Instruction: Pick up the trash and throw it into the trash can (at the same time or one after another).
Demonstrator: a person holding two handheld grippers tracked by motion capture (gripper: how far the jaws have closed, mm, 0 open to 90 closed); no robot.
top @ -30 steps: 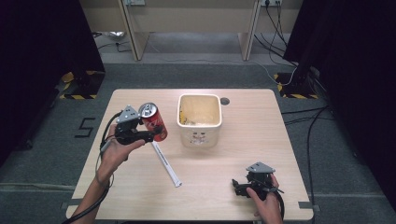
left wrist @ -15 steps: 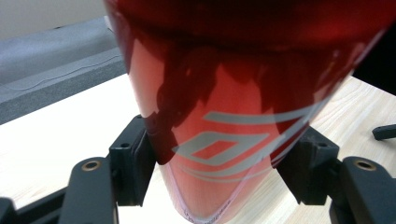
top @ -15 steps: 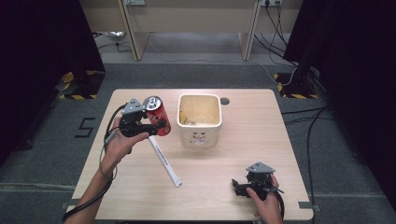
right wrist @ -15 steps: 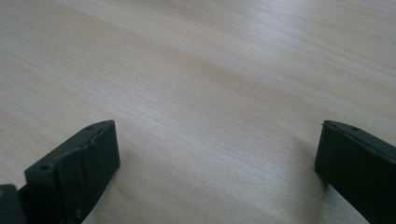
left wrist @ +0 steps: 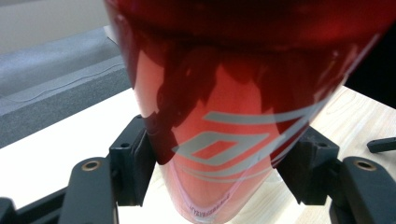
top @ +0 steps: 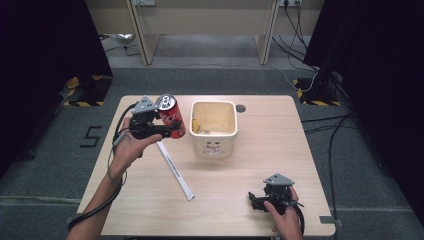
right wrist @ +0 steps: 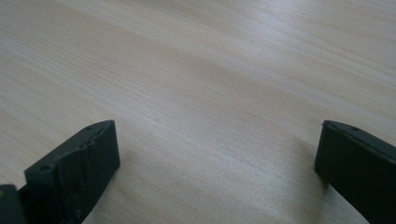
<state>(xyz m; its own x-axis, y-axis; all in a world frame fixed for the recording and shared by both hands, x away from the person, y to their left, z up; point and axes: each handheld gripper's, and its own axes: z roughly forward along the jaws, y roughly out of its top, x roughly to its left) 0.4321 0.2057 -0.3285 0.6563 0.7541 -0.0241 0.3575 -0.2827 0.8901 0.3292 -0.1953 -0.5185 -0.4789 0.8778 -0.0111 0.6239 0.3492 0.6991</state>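
A red drink can with a silver top hangs above the table's left side, just left of the cream square bin. My left gripper is shut on the can. In the left gripper view the can's red wall sits between both black pads, which press on its sides. Near the table's front right edge my right gripper rests low and open. Its two jaws stand wide apart over bare wood, with nothing between them.
A long white tube lies slantwise on the table in front of the can and bin. The bin holds some yellowish bits at its bottom. A round dark hole sits in the tabletop behind the bin. Cables run across the grey floor around the table.
My left gripper has lifted the red can and carried it toward the bin. The right gripper has stayed where it was.
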